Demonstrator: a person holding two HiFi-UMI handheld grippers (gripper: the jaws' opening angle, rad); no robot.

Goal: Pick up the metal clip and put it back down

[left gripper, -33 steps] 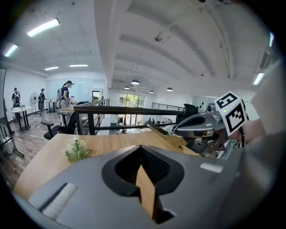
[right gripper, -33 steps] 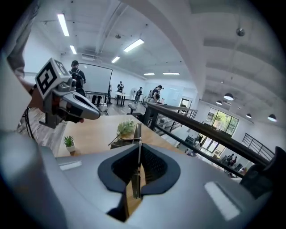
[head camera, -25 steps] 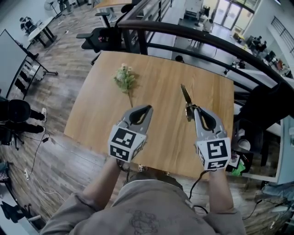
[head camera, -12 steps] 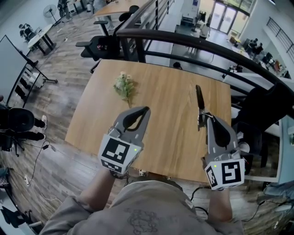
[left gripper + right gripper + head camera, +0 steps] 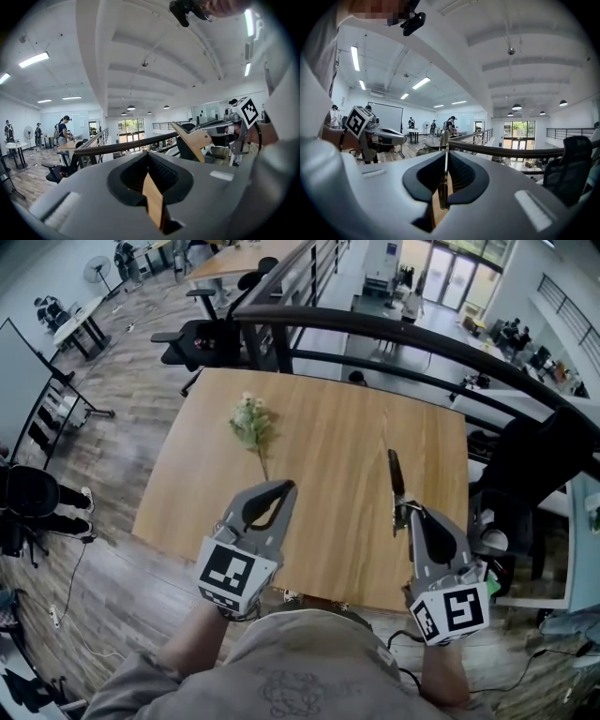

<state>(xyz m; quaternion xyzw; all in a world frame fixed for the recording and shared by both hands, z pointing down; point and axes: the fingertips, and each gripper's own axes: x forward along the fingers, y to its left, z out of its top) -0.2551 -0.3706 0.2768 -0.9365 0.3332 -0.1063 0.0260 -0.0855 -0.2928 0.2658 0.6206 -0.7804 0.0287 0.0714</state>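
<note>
The metal clip (image 5: 393,482) is a long thin dark strip. It sticks forward out of my right gripper (image 5: 403,512), which is shut on its near end, above the wooden table (image 5: 328,418). In the right gripper view the clip (image 5: 446,161) shows edge-on between the closed jaws. From the left gripper view it appears as a flat tan blade (image 5: 192,137) at that gripper's tip. My left gripper (image 5: 287,487) hovers over the table's near left part, shut and empty, well apart from the clip.
A sprig of pale flowers (image 5: 251,421) lies on the table's far left. A black curved railing (image 5: 394,324) runs behind the table, with an office chair (image 5: 202,329) beyond it. A dark chair (image 5: 530,460) stands off the table's right edge.
Both grippers have drawn back toward the table's near edge and risen. The clip has come along in the right gripper, which swung right and then back a little.
</note>
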